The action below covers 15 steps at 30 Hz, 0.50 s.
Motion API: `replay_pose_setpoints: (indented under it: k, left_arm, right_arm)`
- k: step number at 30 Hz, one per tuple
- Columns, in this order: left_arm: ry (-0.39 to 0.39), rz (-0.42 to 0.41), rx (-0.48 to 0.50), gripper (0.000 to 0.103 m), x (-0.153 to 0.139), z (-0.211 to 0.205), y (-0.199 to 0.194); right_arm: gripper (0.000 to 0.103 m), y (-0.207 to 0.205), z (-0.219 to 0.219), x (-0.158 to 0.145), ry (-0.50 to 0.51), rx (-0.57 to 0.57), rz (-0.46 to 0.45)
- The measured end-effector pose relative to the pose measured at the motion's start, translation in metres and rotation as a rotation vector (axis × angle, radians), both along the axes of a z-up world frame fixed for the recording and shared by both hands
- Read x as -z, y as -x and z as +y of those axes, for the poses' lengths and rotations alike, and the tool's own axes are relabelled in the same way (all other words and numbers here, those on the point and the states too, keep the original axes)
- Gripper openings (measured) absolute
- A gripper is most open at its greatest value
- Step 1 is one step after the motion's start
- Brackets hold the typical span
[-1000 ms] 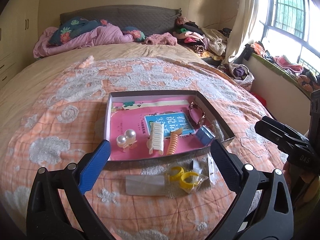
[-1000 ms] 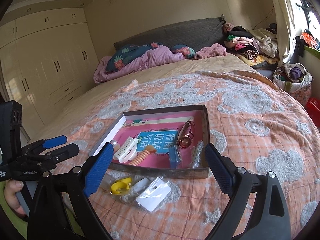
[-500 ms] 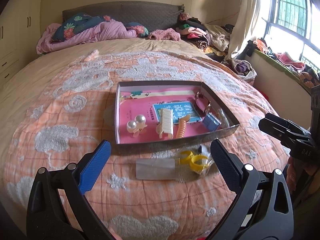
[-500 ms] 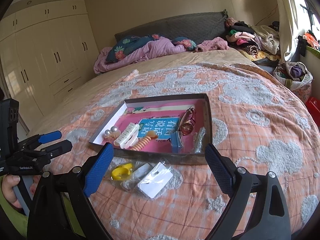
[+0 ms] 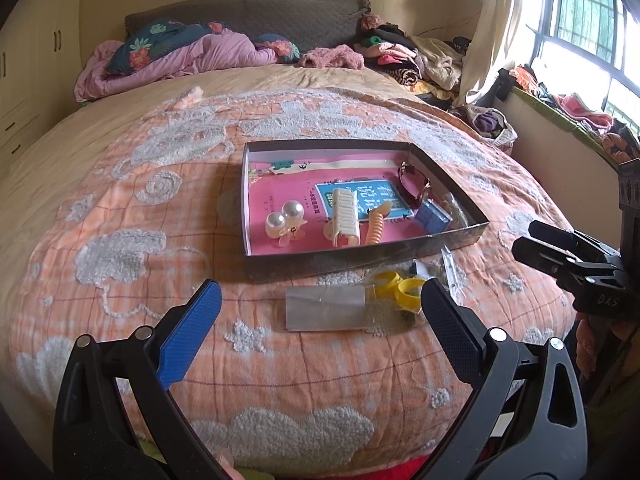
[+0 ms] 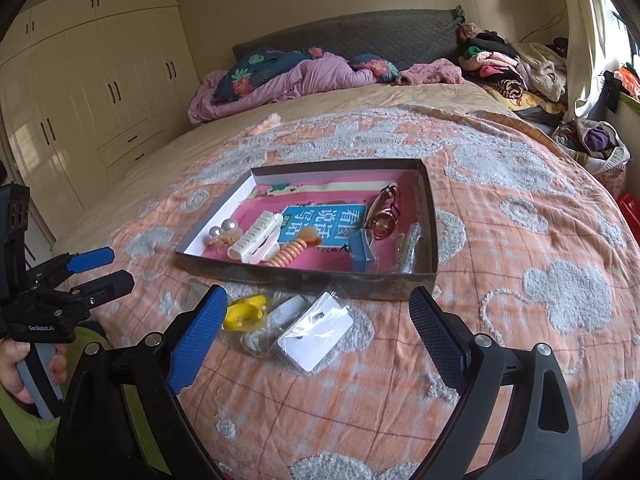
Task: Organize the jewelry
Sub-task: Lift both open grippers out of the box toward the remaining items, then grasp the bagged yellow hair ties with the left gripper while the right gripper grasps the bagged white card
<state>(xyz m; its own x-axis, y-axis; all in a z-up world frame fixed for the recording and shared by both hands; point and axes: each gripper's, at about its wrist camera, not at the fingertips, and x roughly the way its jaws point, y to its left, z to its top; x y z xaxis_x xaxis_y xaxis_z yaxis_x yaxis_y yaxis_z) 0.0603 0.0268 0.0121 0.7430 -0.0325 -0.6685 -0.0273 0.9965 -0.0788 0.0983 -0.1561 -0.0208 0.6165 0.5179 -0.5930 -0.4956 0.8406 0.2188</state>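
A shallow dark box (image 5: 360, 258) (image 6: 304, 278) with a pink lining lies on the bed. It holds a pearl clip (image 5: 285, 220), a cream claw clip (image 5: 344, 216) (image 6: 256, 238), an orange spiral tie (image 5: 376, 226), a watch (image 6: 382, 216) and a small blue box (image 5: 432, 216). In front of the box lie clear bags with yellow rings (image 5: 396, 288) (image 6: 244, 312) and a white card (image 5: 326, 308) (image 6: 316, 336). My left gripper (image 5: 320, 336) and my right gripper (image 6: 316, 336) both hover open over the bags, holding nothing.
An orange quilt with white cloud patterns (image 5: 160, 240) covers the bed. A purple blanket and pillows (image 5: 180, 56) are piled at the headboard, clothes (image 5: 400, 56) at the far right. White wardrobes (image 6: 80, 100) stand left, and a window (image 5: 580, 20) is at the right.
Both grippers have drawn back and up from the bed, so the box and bags look farther away. Both stay open. Nothing on the bed has moved.
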Motion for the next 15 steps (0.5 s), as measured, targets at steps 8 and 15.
replay_pose_setpoints:
  k: [8,15]
  left_arm:
    - [0.001,0.023,0.017,0.093,0.009,-0.002,0.002]
    - [-0.003,0.052,0.057,0.093,0.022,-0.009,0.003]
  right_arm:
    - [0.092,-0.003,0.008,0.016,0.037,-0.014,0.031]
    - [0.091,-0.011,0.011,0.035,0.051,-0.012,0.092]
